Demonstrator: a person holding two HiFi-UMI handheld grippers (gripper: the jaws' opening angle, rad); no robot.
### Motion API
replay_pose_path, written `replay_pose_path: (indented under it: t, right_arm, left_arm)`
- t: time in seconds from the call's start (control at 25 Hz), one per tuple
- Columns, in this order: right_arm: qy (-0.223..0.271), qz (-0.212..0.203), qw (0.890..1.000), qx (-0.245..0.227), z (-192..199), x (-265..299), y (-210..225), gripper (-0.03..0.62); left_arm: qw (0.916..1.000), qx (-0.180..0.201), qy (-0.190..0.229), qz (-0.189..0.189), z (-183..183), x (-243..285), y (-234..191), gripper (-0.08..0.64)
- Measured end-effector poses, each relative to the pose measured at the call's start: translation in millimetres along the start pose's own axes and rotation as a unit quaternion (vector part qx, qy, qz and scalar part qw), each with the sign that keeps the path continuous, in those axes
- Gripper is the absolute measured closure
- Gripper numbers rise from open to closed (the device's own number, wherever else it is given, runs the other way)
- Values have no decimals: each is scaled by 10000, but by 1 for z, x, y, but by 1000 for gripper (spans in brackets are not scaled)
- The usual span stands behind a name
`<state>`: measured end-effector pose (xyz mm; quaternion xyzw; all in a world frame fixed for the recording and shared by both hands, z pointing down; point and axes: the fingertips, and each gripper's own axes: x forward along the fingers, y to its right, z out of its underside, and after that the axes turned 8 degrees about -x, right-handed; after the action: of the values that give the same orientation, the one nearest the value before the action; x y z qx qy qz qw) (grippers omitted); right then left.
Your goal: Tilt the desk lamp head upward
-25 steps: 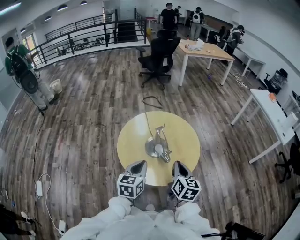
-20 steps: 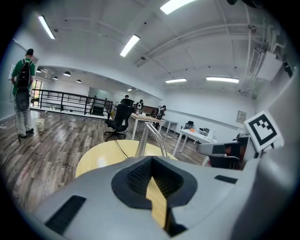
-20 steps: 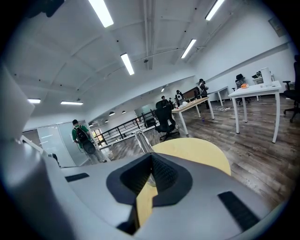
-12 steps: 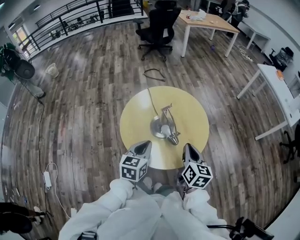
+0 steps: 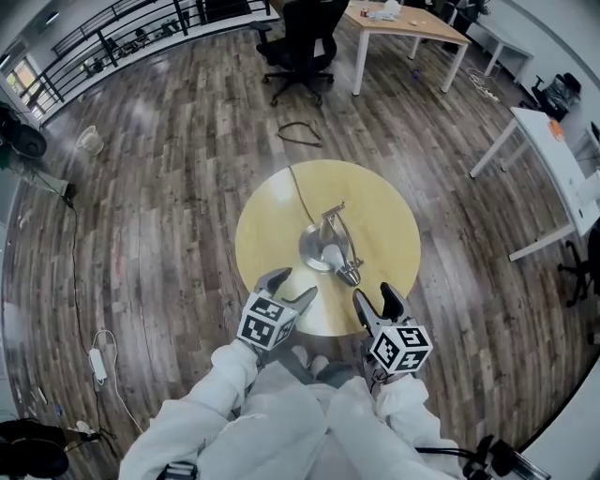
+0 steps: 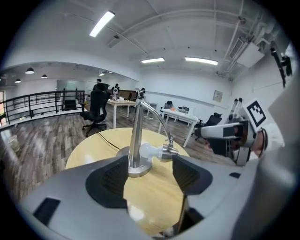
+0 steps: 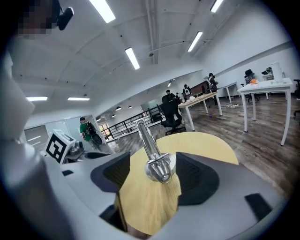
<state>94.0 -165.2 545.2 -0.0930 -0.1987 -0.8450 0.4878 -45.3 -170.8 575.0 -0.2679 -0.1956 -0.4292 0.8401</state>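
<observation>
A silver desk lamp (image 5: 323,248) stands on a round yellow table (image 5: 272,225). Its head with a white bulb (image 5: 336,258) droops toward me. My left gripper (image 5: 290,287) hangs over the table's near edge, left of the lamp; its jaws have just been opening, with nothing between them. My right gripper (image 5: 377,297) has also just been opening and is empty, just short of the lamp head (image 5: 349,276). In the left gripper view the post (image 6: 136,133) and bulb (image 6: 148,151) lie beyond the gripper (image 6: 150,180). In the right gripper view the lamp head (image 7: 161,168) sits just ahead of the gripper (image 7: 152,183).
A black cord (image 5: 296,186) runs from the lamp over the table's far edge to the wooden floor. A black office chair (image 5: 298,42) and a wooden desk (image 5: 412,23) stand further back. A white desk (image 5: 553,159) is at the right. A power strip (image 5: 97,361) lies at the left.
Both grippers went from shut to open. Both hands moved forward and down toward the table's near edge, and the left one rolled. The lamp has not moved.
</observation>
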Motion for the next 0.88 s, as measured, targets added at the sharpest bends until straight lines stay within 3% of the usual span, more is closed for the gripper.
replay_pose_path:
  t: [0.12,0.24,0.32,0.48,0.64,0.88]
  right_arm:
    - [-340,-227,9987,-299,23,10,5,259]
    - [-640,-610,9940,-649,52,27,5,231]
    - [-630,-712,9920,-831,62,43,5,229]
    - [-400,-627,9943,-770,65,75,11,230]
    - [-373,-572,9934,-918,64,95,15,230]
    - [-384,-497,9928,-1021,61,105,14,251]
  left_arm:
    - [9969,613,-484,84,8,24,-22,279]
    - [9879,1295,-834,172,14,61,-50,281]
    - [9820,1656,-858,296,11,88,-64,281]
    - [9658,2327,-966,609,5,128,-78,281]
    - [9493,2720,-1303,885,7,154,-83,298]
    - [9320,2994,-1662,1190,21,168,-78,318]
